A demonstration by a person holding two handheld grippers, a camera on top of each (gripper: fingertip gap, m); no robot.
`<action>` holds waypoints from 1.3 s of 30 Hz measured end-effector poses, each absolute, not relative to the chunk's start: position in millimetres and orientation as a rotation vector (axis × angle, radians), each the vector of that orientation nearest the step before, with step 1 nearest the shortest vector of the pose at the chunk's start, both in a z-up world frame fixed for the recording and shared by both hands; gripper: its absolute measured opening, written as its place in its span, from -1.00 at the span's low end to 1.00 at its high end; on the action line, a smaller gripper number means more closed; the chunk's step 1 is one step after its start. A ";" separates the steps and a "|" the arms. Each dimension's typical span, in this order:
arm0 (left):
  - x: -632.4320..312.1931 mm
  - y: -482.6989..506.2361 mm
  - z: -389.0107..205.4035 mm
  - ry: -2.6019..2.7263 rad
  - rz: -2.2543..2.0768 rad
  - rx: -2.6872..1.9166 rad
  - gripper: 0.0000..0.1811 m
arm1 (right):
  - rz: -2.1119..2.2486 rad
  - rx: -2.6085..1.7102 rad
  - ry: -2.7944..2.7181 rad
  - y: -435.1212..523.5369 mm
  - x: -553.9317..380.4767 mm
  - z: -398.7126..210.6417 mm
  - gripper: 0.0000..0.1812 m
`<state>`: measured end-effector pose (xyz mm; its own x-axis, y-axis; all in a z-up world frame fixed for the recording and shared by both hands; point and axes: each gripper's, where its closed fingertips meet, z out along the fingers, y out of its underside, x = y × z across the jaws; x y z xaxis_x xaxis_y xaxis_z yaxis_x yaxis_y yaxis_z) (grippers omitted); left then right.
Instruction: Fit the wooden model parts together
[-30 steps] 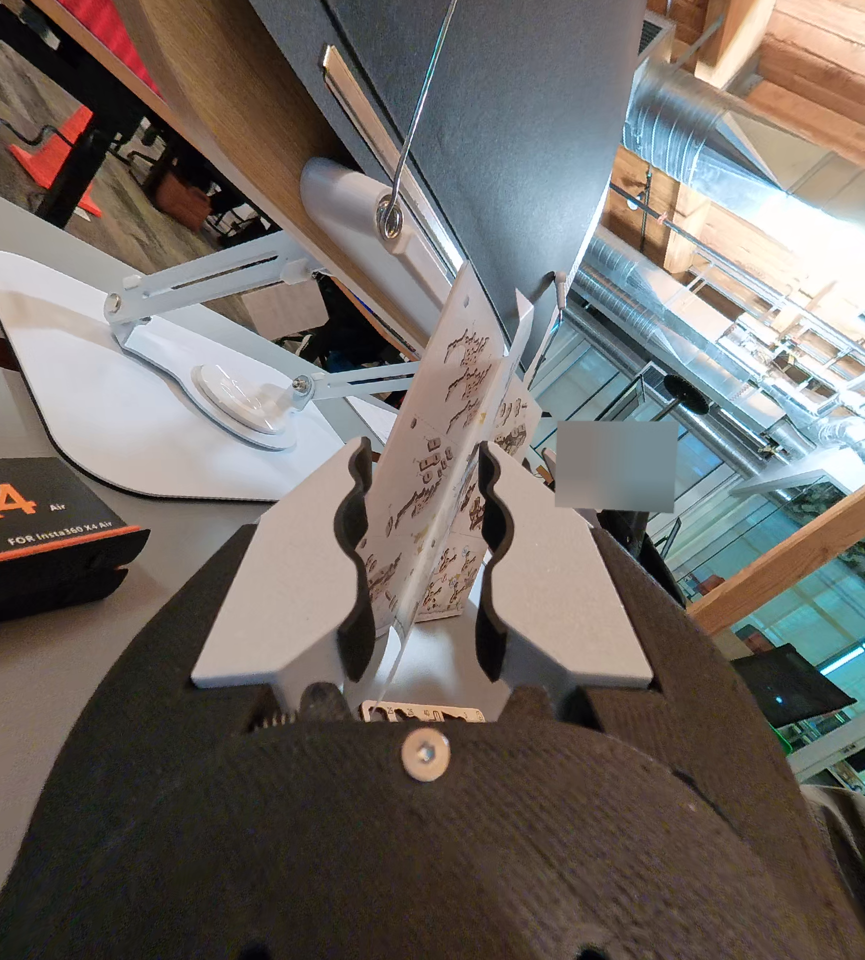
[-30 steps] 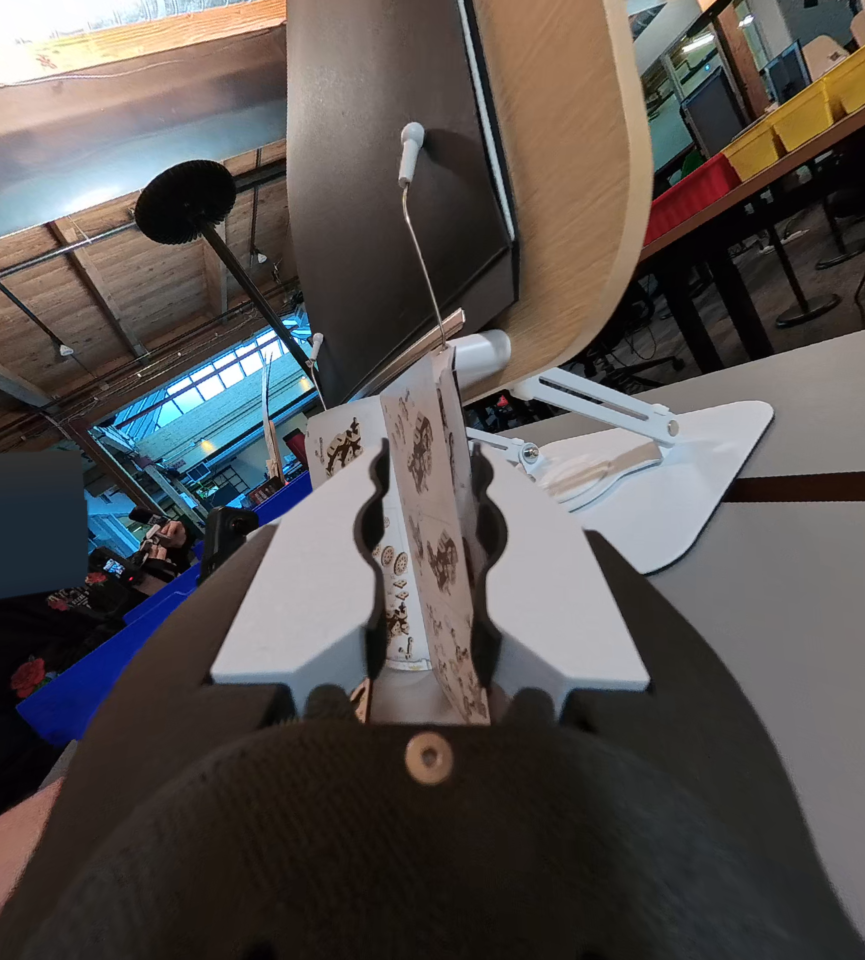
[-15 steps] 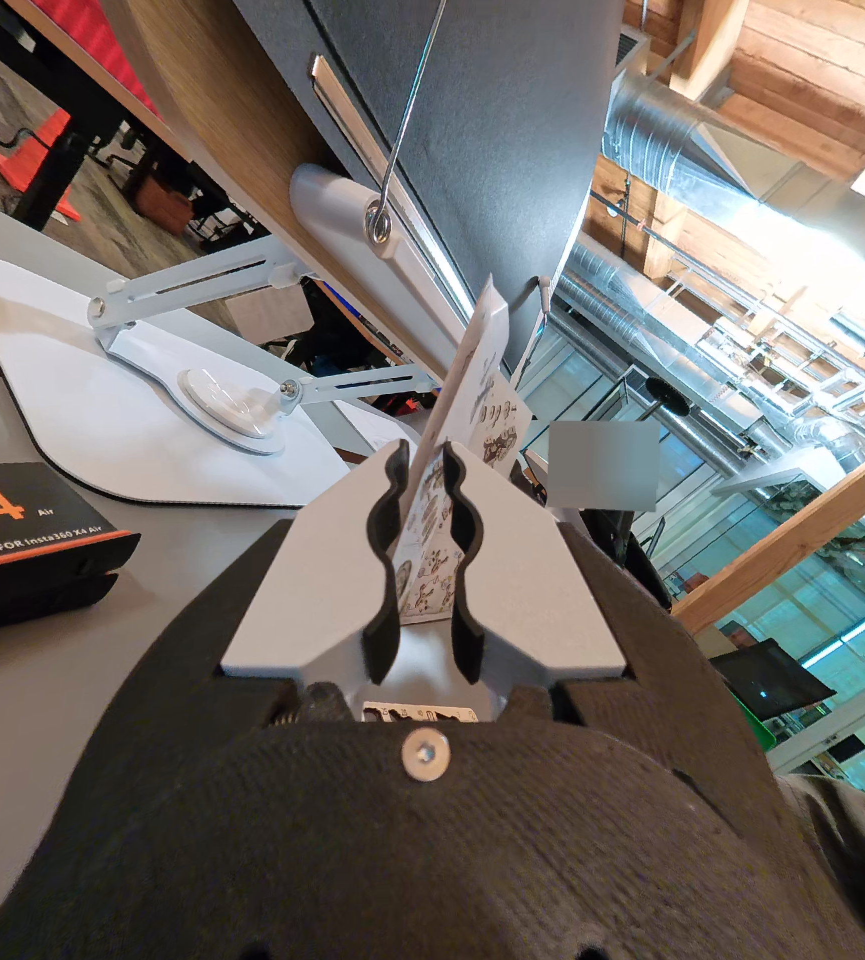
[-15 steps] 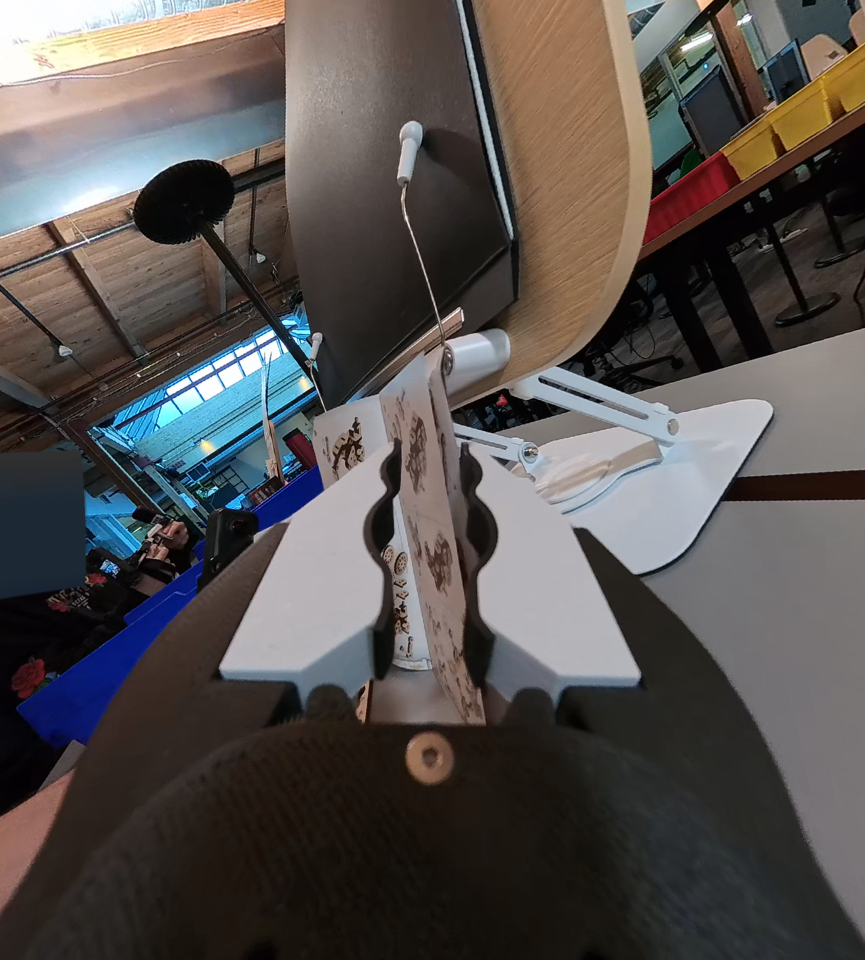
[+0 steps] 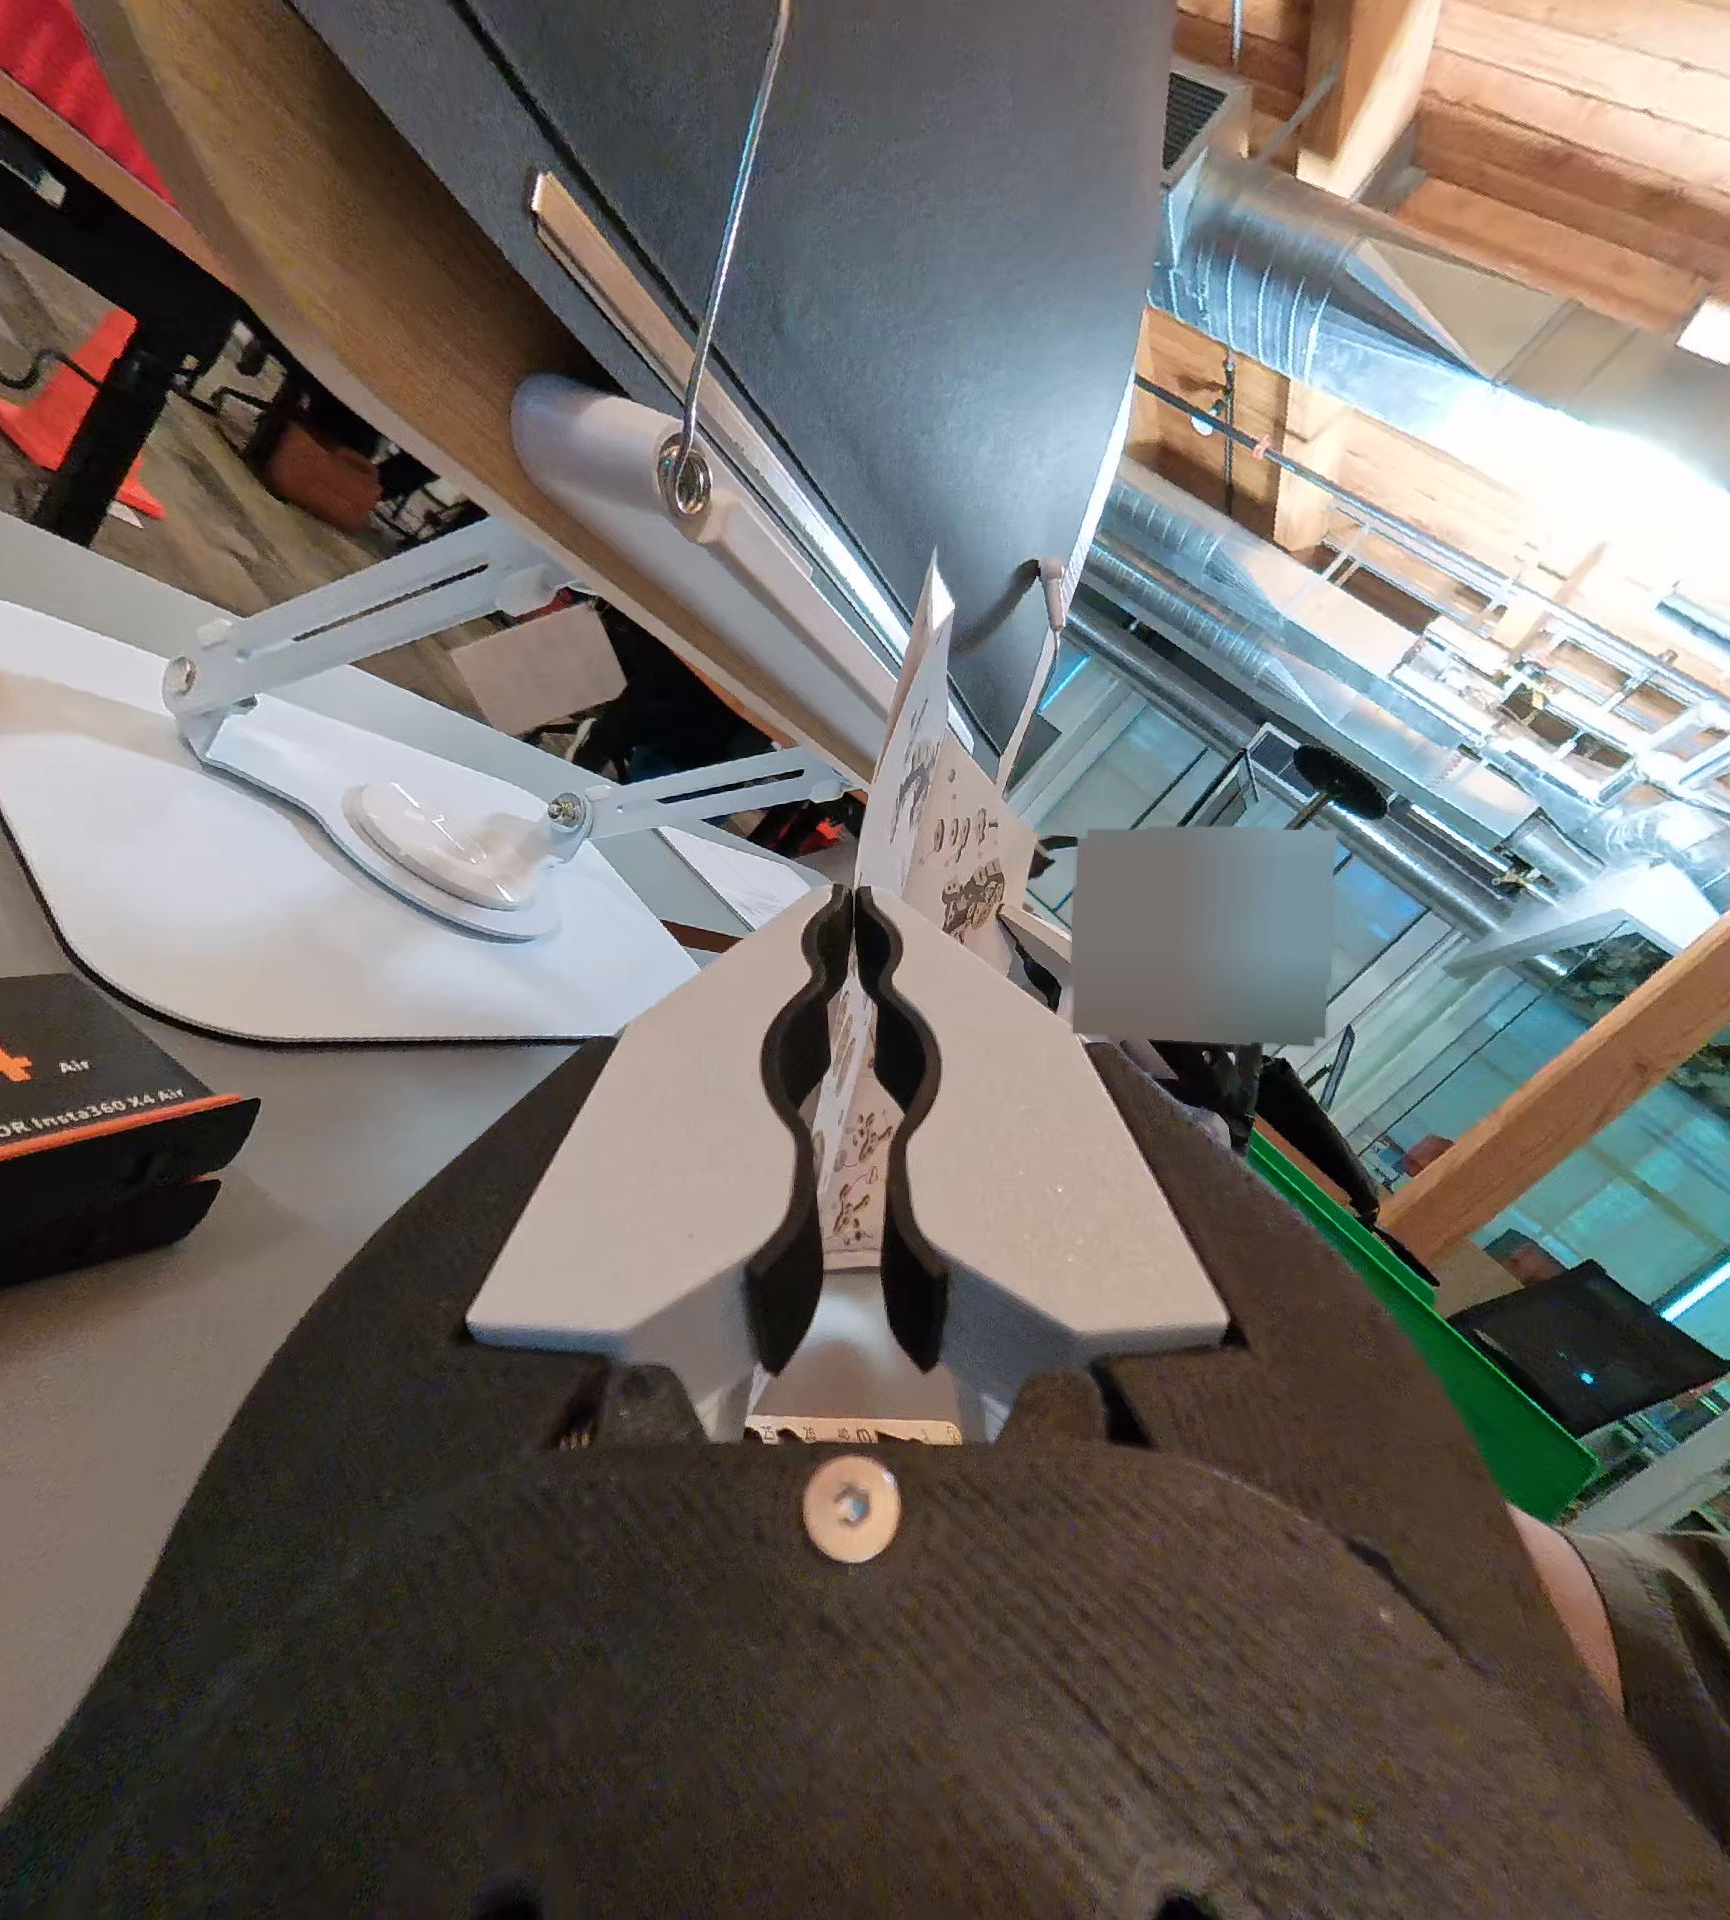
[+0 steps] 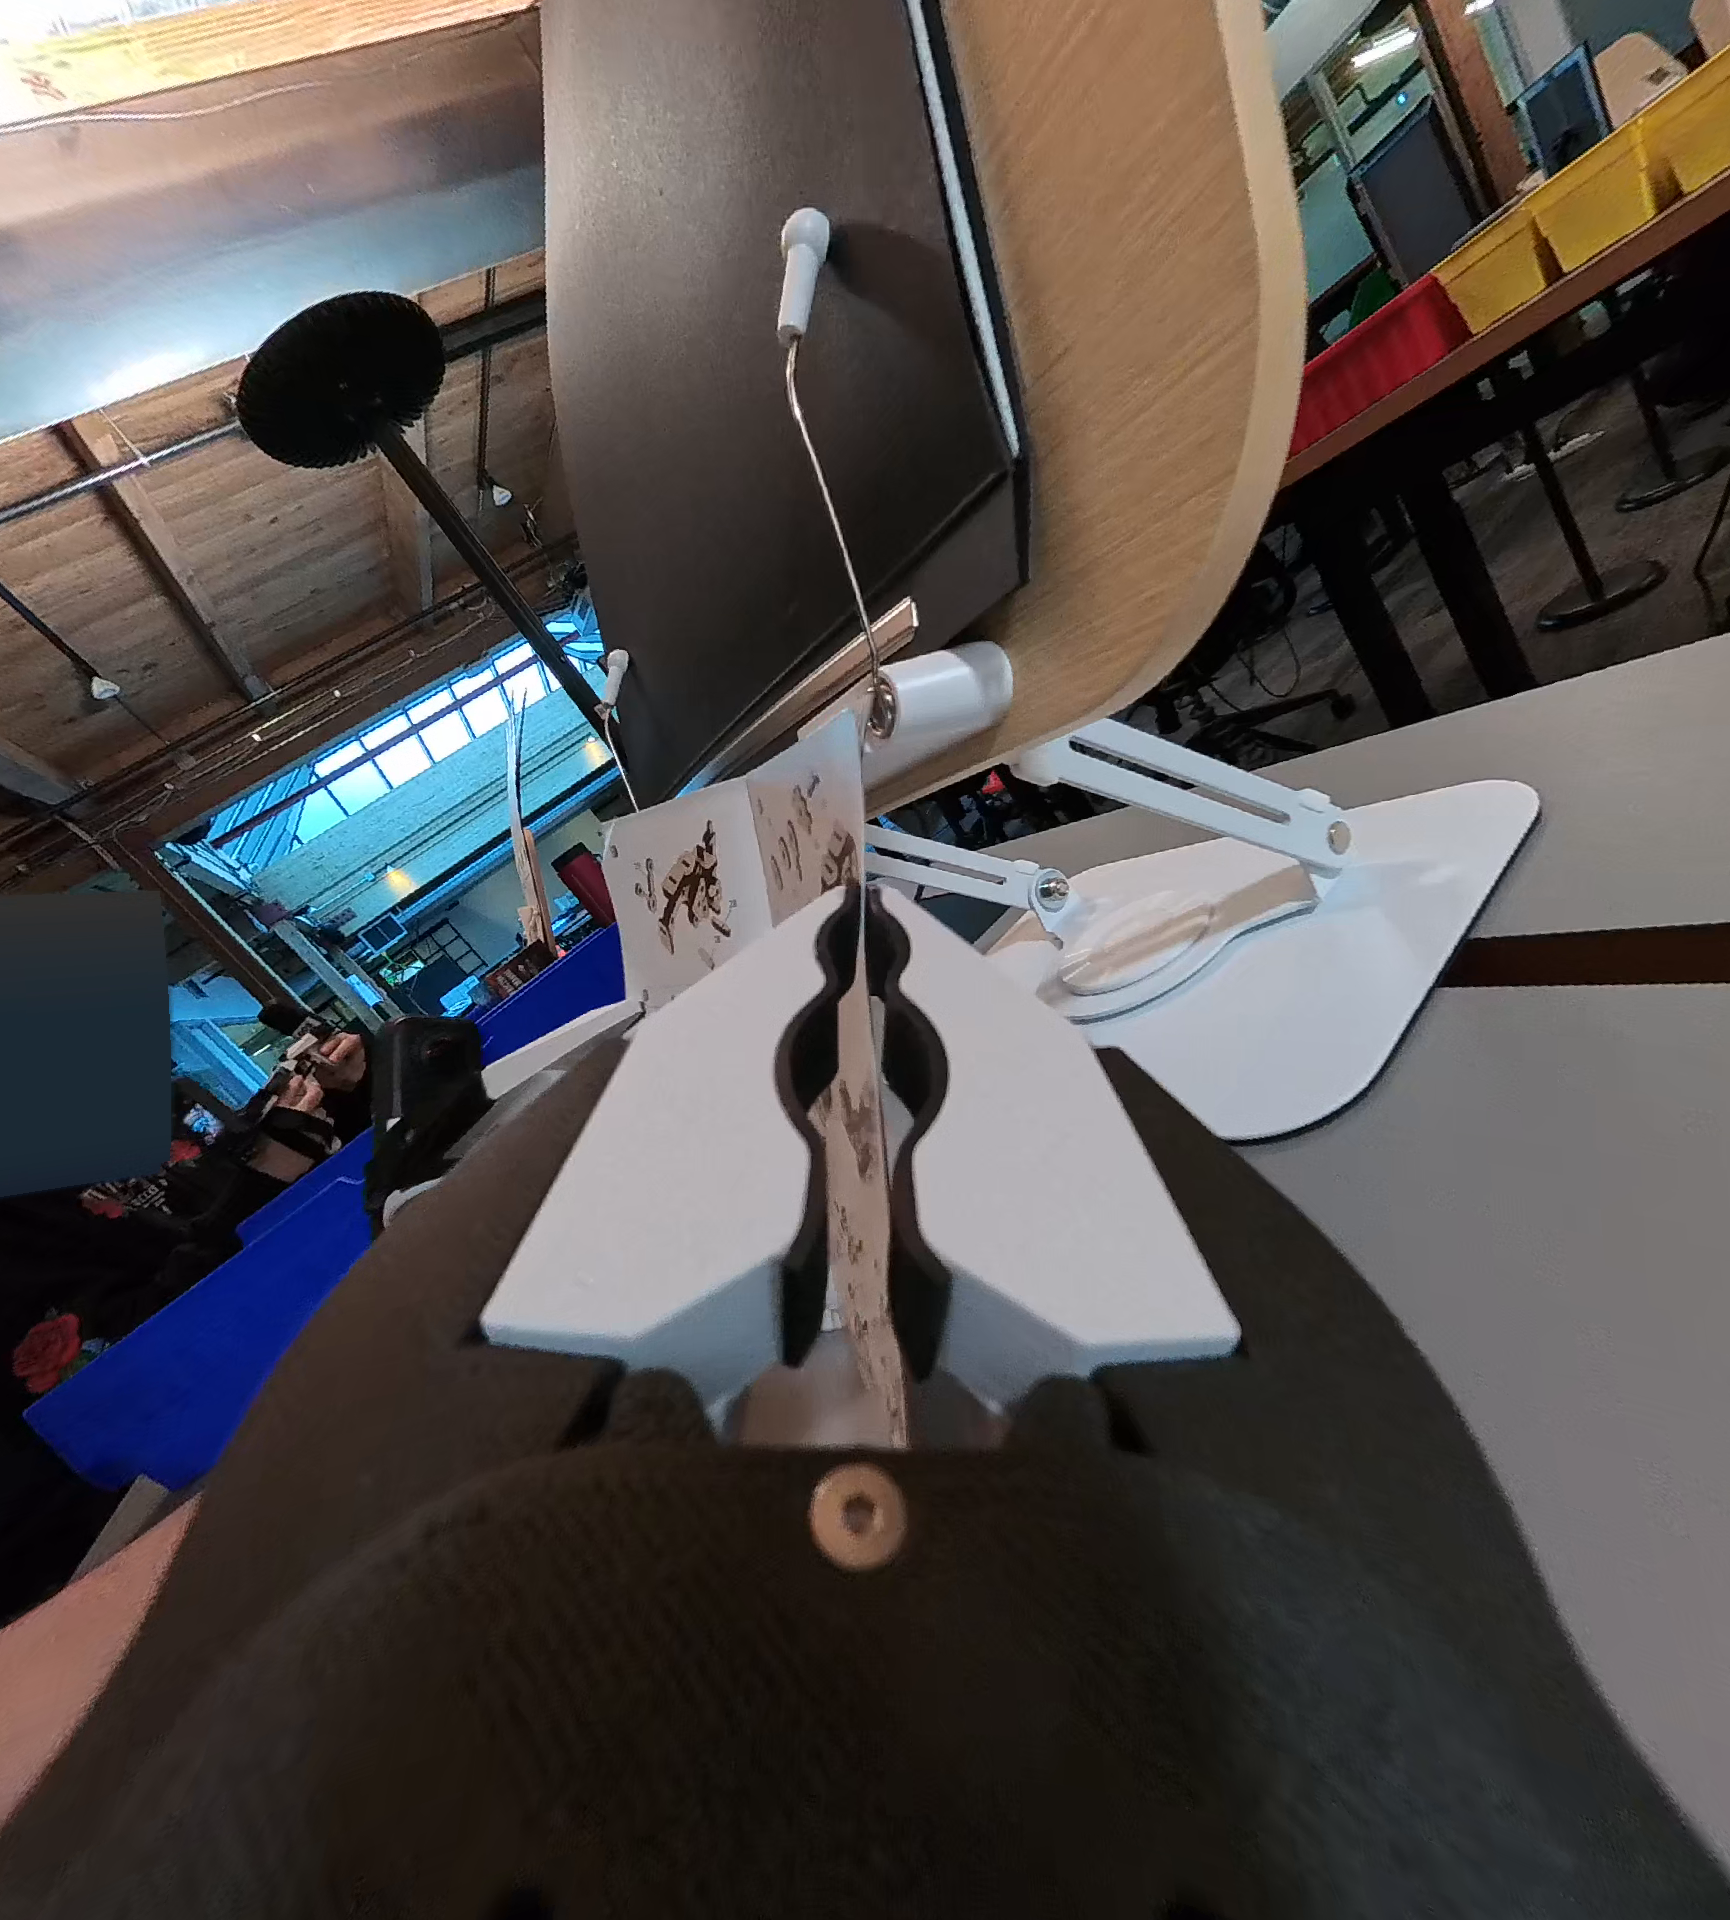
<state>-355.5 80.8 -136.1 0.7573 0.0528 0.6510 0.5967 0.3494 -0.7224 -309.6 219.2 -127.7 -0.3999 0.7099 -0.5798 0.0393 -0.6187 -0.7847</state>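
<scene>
A folded white paper sheet printed with brown part drawings stands upright in front of a tilted wooden board on a stand. My left gripper (image 5: pixel 856 906) is shut on one fold of the sheet (image 5: pixel 928 727), which runs up between its black pads. My right gripper (image 6: pixel 866 906) is shut on another fold of the sheet (image 6: pixel 705 883), with the paper edge pinched between its pads. No loose wooden parts show in either view.
The stand's white base plate (image 5: pixel 165 831) lies on the grey table, and shows in the right wrist view (image 6: pixel 1360 935) too. Thin wire page holders (image 6: pixel 830 468) hang over the board. A black box (image 5: pixel 30 1122) lies at the left. A blue bin (image 6: pixel 217 1351) and a person sit behind. Across from one pair of fingers to the other is roughly 15 cm.
Both grippers had their jaws apart around the sheet one second ago. They closed step by step and now pinch it. The left view has tilted slightly.
</scene>
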 end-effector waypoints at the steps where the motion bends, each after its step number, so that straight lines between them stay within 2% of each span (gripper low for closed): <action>1: -355.6 80.9 -136.3 -0.653 -0.382 -1.180 -1.00 | 2.061 -1.388 -1.029 220.4 -309.9 -128.3 -1.00; 35: -362.9 79.7 -141.8 -0.718 -0.339 -1.187 -1.00 | 2.037 -1.374 -1.086 217.8 -312.0 -128.9 -1.00; 39: -363.3 78.9 -141.4 -0.718 -0.338 -1.181 -1.00 | 2.062 -1.376 -1.069 218.9 -311.7 -128.4 -0.91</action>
